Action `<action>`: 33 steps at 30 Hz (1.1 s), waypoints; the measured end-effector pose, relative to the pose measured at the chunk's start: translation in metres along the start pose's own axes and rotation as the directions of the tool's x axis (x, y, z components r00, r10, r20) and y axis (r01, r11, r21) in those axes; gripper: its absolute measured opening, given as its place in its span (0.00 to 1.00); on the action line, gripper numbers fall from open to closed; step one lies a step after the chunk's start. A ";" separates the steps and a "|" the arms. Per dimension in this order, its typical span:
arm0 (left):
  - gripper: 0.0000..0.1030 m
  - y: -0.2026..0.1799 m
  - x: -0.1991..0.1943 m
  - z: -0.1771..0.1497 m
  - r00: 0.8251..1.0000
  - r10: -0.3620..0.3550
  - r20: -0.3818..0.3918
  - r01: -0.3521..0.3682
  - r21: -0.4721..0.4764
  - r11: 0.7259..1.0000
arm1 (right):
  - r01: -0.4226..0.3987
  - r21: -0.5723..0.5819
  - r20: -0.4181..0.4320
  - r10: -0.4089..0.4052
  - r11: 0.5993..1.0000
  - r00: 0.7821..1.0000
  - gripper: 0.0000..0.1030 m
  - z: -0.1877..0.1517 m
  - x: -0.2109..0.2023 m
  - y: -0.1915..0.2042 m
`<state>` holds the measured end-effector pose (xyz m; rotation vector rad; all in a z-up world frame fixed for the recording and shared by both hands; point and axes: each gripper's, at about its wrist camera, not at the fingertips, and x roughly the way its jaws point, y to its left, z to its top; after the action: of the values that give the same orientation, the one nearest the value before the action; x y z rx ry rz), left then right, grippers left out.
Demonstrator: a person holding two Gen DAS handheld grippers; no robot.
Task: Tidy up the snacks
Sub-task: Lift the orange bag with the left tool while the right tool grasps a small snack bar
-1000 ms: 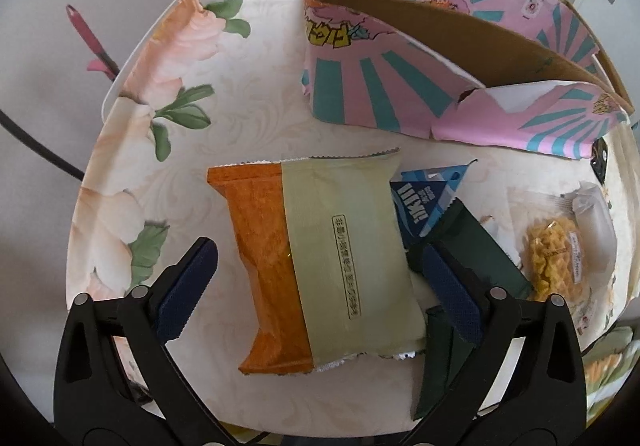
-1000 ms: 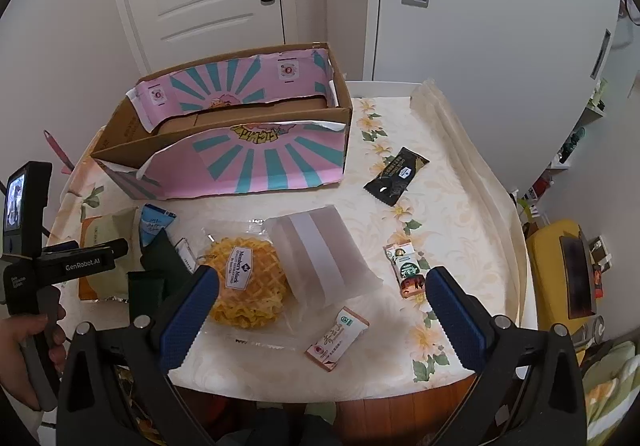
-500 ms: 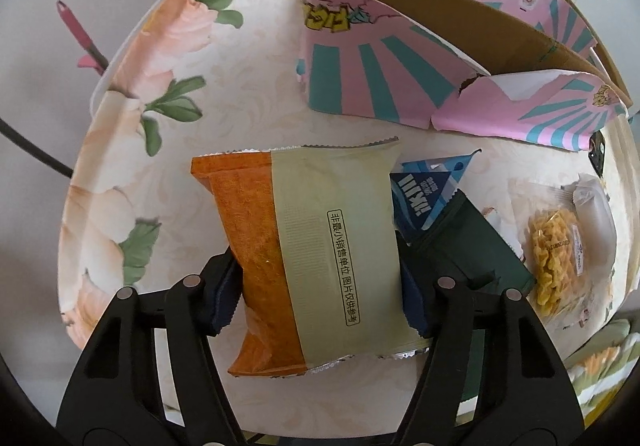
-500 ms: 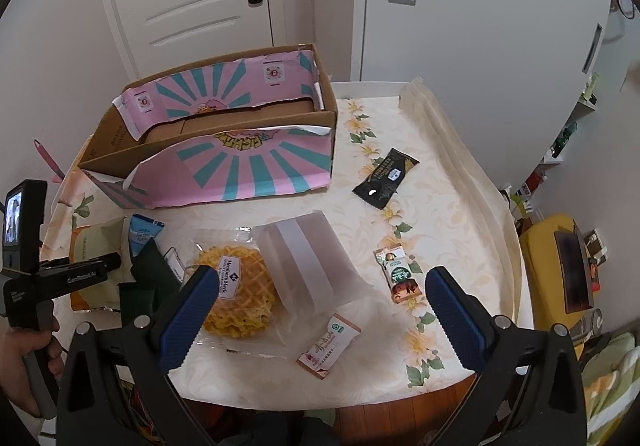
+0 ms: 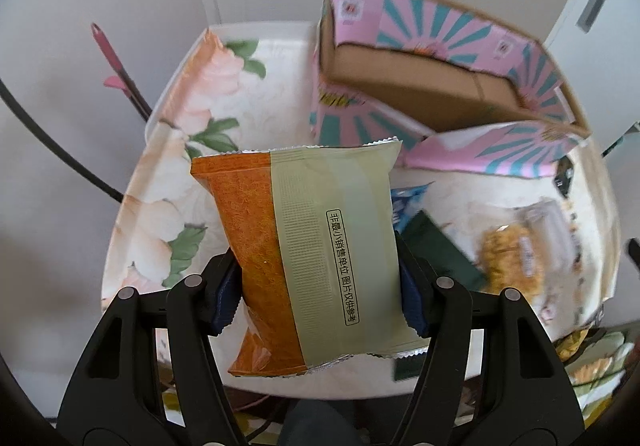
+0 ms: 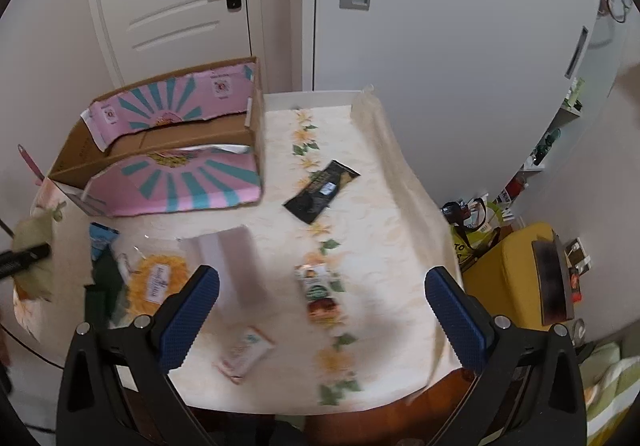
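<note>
— White doors stood behind a table under a floral tablecloth (image 6: 372, 206), with a pink-and-teal cardboard box (image 5: 440, 86) open at the far side. What was the left gripper (image 5: 320, 290) doing?

— It was clamped on an orange-and-green foil snack packet (image 5: 316, 246), held clear above the cloth, short of the box.

— And the right gripper (image 6: 320, 306)?

— Spread wide, gripping nothing, hovering over a small brown snack pack (image 6: 320, 292) and a black wrapper (image 6: 322, 190).

— Which step was that?

— Carrying the packet to the box, I judged. Next it would need moving over the open top, then releasing so it dropped inside without catching the flap.
</note>
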<state>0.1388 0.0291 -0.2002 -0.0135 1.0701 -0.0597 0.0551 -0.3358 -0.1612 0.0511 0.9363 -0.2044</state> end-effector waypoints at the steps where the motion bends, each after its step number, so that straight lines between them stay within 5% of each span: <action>1: 0.60 -0.001 -0.005 0.001 1.000 -0.003 0.010 0.003 0.001 1.000 | -0.004 -0.014 -0.011 0.004 1.000 1.000 0.95 0.000 0.004 -0.005; 6: 0.60 -0.022 -0.030 -0.003 0.999 -0.011 0.043 0.011 0.007 1.000 | -0.048 -0.088 -0.082 0.041 0.995 0.996 0.73 -0.001 0.034 -0.019; 13: 0.60 -0.046 -0.035 -0.009 0.999 -0.021 0.042 0.020 0.008 1.000 | -0.128 -0.122 -0.180 0.105 0.984 0.978 0.58 -0.011 0.081 -0.017; 19: 0.60 -0.055 -0.034 -0.013 0.999 -0.015 0.033 0.015 0.002 1.000 | -0.156 -0.164 -0.216 0.118 0.974 0.969 0.45 -0.022 0.103 -0.009; 25: 0.60 -0.056 -0.034 -0.016 1.000 -0.008 0.030 0.008 -0.007 1.000 | -0.182 -0.207 -0.214 0.137 0.961 0.967 0.21 -0.028 0.107 -0.006; 33: 0.60 -0.062 -0.044 -0.016 0.999 -0.012 0.044 0.013 -0.007 1.000 | -0.199 -0.225 -0.201 0.154 0.954 0.967 0.21 -0.035 0.097 -0.008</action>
<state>0.1013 -0.0301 -0.1667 -0.0280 1.0264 -0.0664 0.0815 -0.3539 -0.2593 -0.0745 1.1264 0.0848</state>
